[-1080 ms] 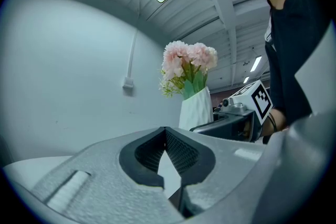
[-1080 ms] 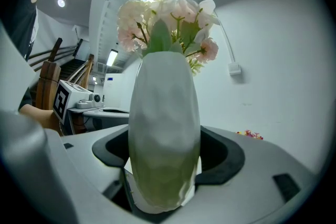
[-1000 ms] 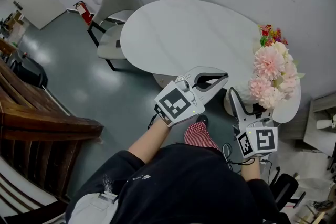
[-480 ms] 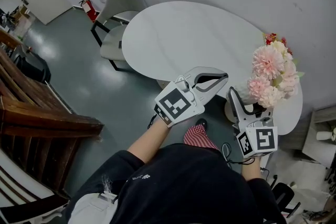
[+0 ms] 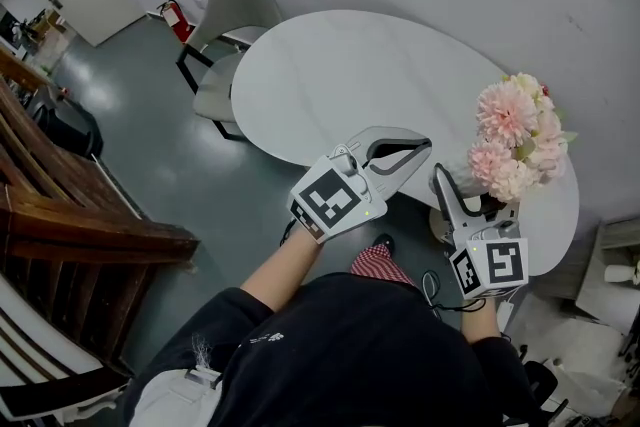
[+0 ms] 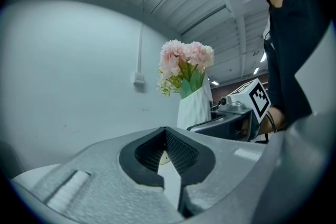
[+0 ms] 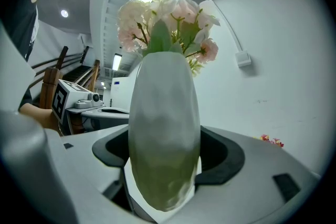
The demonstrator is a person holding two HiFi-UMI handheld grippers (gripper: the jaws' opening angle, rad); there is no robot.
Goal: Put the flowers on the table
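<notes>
R gripper (image 5: 462,205) jaws clamped on white vase (image 7: 164,128) mid-body. Flowers (image 5: 515,140) upright at worktop (image 5: 350,75) right edge. Prob. ceramic, slick, top-heavy, fragile, so grip the body, not stems. L gripper (image 5: 400,150) jaws closed, empty.

My left gripper (image 5: 420,146) is out in front of my chest, pointing forward and to the right. Its jaws are closed tip to tip with nothing between them. My bare left forearm (image 5: 283,266) reaches up to it from a dark sleeve (image 5: 330,345). My right gripper (image 5: 476,203) is off to the right and closer in to me, pointing forward. Its jaws are clamped on either side of a white vase (image 7: 164,128), which stands upright between them. The two grippers are near each other but apart.
</notes>
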